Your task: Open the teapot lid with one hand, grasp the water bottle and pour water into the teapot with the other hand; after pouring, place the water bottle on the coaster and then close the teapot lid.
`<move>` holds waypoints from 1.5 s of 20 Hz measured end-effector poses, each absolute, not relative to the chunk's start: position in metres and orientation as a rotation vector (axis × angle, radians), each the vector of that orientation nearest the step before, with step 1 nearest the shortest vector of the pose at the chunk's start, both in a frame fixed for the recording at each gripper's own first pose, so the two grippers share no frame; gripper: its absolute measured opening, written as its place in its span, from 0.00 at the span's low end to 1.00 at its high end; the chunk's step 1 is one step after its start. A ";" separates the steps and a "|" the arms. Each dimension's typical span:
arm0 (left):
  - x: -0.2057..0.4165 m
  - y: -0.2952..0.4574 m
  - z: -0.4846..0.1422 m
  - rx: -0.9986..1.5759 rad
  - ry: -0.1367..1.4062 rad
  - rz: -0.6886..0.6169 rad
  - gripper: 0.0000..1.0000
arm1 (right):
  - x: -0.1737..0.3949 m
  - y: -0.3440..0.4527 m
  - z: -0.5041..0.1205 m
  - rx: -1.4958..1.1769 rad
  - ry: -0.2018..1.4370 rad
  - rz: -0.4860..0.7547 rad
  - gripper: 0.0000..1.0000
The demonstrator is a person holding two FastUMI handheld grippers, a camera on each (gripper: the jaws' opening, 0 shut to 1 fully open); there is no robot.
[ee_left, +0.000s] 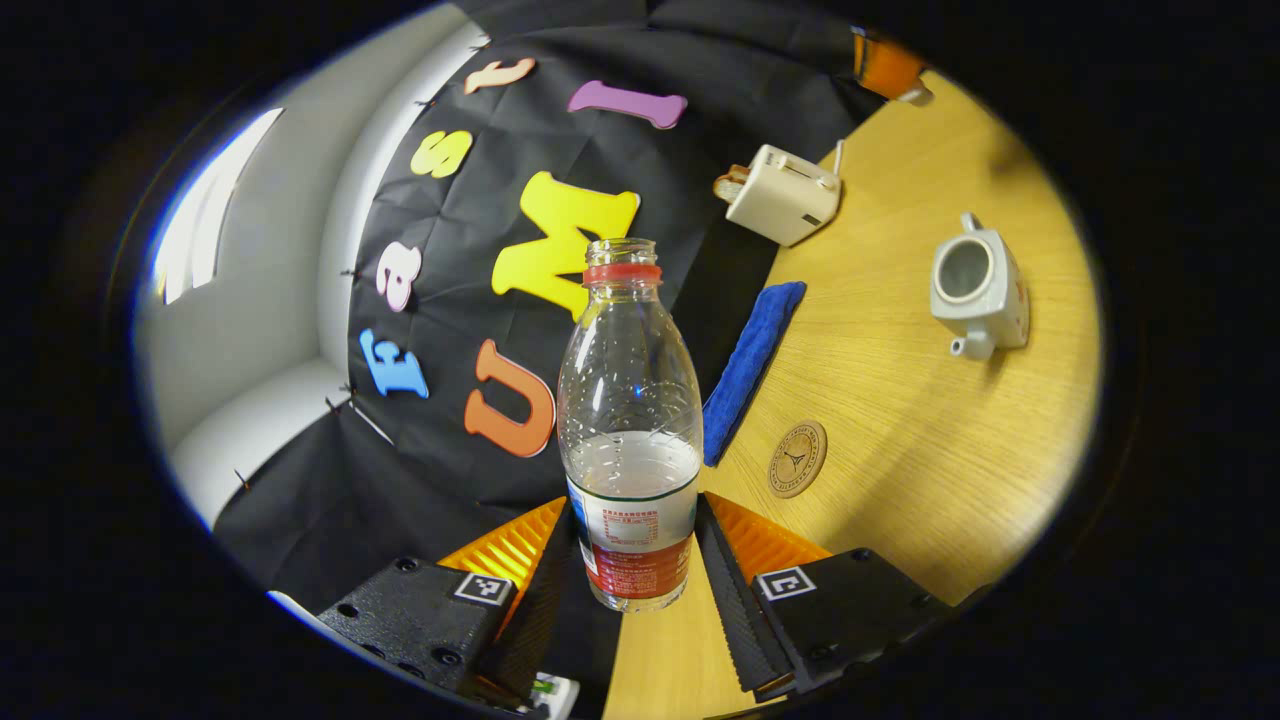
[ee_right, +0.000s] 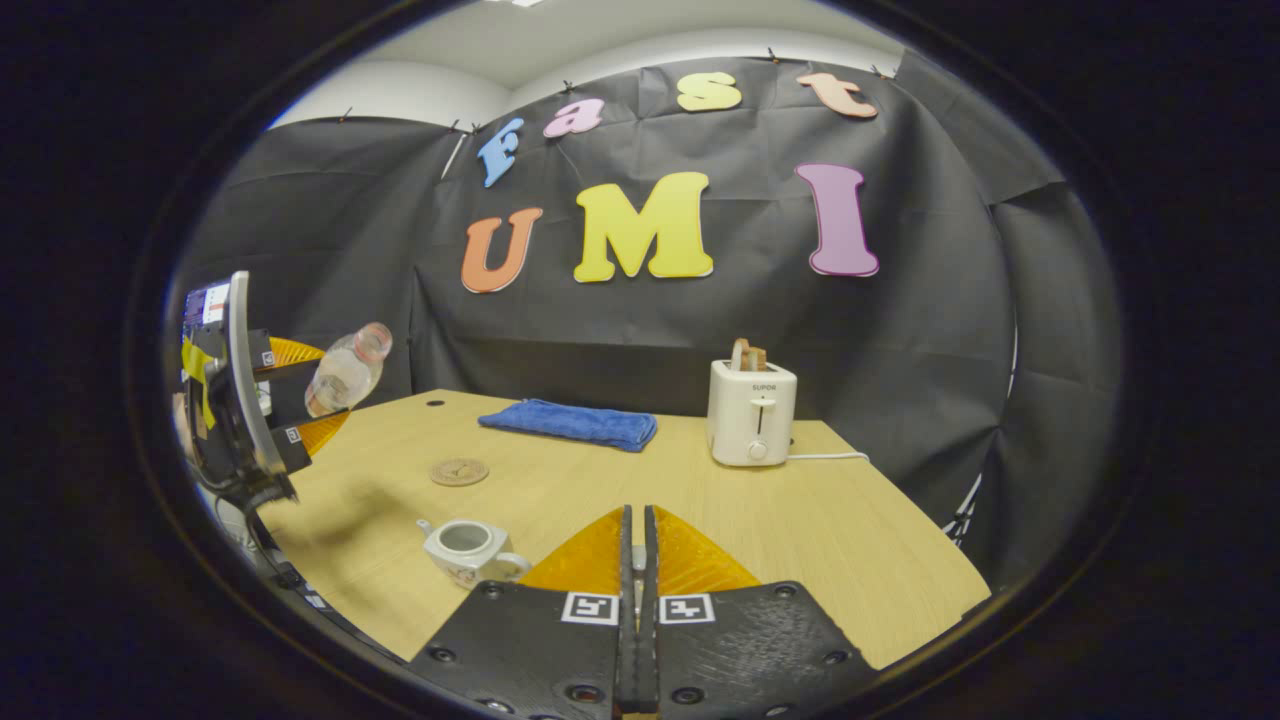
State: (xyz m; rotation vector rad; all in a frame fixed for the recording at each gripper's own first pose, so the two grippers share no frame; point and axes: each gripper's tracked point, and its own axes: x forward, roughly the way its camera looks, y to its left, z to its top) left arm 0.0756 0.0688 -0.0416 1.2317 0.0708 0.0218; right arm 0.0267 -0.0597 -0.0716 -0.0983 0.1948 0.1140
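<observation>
Left gripper [ee_left: 632, 560] clamped on the lower body of the water bottle [ee_left: 630, 440], both fingers pressing the label band. Bottle uncapped, roughly a third full, carried tilted in the air above the tabletop's left edge, as the right gripper view shows [ee_right: 345, 372].

Right gripper [ee_right: 636, 560] with fingers together; whether it pinches the lid I cannot tell. It hangs just right of the teapot [ee_right: 465, 548].

Teapot stands lidless near the front left corner of the tabletop [ee_right: 850, 540], mouth open. Coaster [ee_left: 797, 458] lies farther back on the left side, bare, near the blue towel [ee_left: 750, 370]. Toaster [ee_right: 751, 410] at the back edge.

Risks, as I judge them:
- Open neck plus tilt: water could slosh out in transit to the coaster.
- Coaster is small; setting the bottle down off-centre could leave it rocking or toppled, spilling toward the towel.
- Low grip on a thin plastic bottle: squeezing may buckle it.
- Right gripper sits close to the teapot; a careless swing could knock it.
</observation>
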 end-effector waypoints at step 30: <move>0.060 0.013 -0.058 1.911 -0.015 -0.142 0.72 | 0.007 -0.085 -0.085 -0.096 0.203 0.100 0.00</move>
